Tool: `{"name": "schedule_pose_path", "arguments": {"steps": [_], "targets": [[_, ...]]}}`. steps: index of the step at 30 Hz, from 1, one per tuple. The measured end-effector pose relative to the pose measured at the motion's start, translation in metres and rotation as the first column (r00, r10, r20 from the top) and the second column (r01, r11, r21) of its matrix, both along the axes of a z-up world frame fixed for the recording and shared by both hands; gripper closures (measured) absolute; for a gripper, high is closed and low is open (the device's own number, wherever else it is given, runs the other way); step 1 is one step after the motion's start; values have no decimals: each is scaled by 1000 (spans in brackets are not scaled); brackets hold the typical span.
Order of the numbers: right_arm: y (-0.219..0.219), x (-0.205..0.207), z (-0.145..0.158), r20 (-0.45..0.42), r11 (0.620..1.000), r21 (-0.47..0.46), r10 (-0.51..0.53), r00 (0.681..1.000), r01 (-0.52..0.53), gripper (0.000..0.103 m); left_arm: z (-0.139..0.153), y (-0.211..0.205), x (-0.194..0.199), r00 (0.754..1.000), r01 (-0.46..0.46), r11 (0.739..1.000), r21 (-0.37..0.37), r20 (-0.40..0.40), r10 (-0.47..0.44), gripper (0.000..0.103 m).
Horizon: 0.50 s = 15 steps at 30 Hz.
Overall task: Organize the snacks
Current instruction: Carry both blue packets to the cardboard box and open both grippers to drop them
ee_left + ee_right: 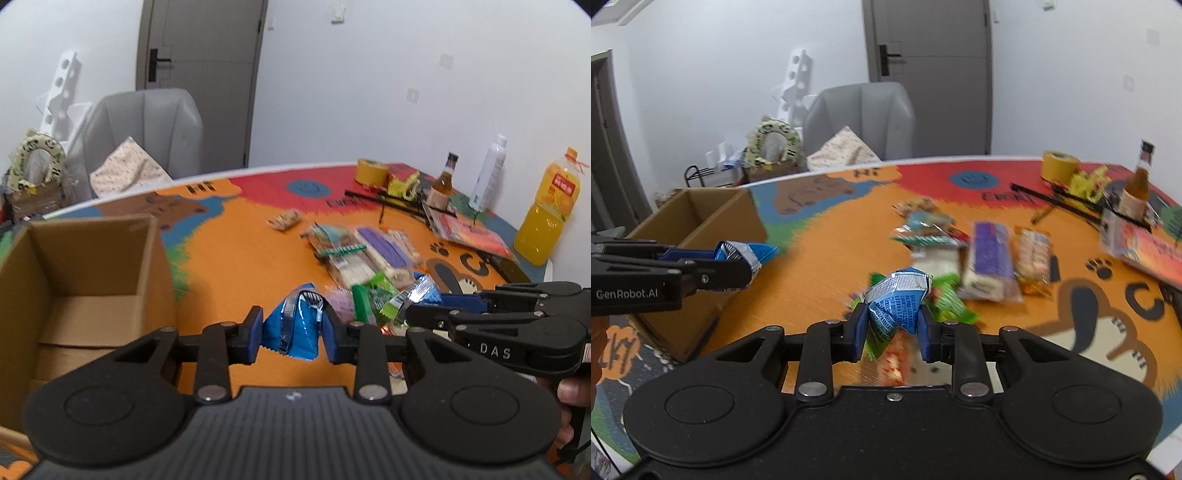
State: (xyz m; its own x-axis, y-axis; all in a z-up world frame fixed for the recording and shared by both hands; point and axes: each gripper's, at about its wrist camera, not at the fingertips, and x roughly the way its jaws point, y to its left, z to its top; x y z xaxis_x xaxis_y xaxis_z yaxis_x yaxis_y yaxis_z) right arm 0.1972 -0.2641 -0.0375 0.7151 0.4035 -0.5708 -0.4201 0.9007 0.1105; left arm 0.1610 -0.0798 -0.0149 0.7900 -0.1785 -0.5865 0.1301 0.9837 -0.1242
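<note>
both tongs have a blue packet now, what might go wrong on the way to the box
1. The right tongs seem to pinch a green wrapper along with their blue packet; it may drop off midway.
2. The left tongs hold their blue packet crumpled between the pads, so it could slip out.
3. The cardboard box sits on the left, so both tongs heading there together might collide.

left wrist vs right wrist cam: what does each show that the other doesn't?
Left wrist only: the orange juice bottle and white spray bottle at the table's far right.
Right wrist only: a black wire rack on the floor beyond the table.
Both: the open cardboard box, the snack pile, the yellow tape roll, and both tongs, left tongs and right tongs, each clamped on a blue packet.
</note>
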Motion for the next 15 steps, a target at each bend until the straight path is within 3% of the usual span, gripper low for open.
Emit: {"name": "schedule_pose_path", "arguments": {"steps": [15], "targets": [[67, 4, 40, 9, 983, 81, 167, 986, -167, 77, 48, 72, -23, 990, -141, 990, -19, -14, 141, 71]]}}
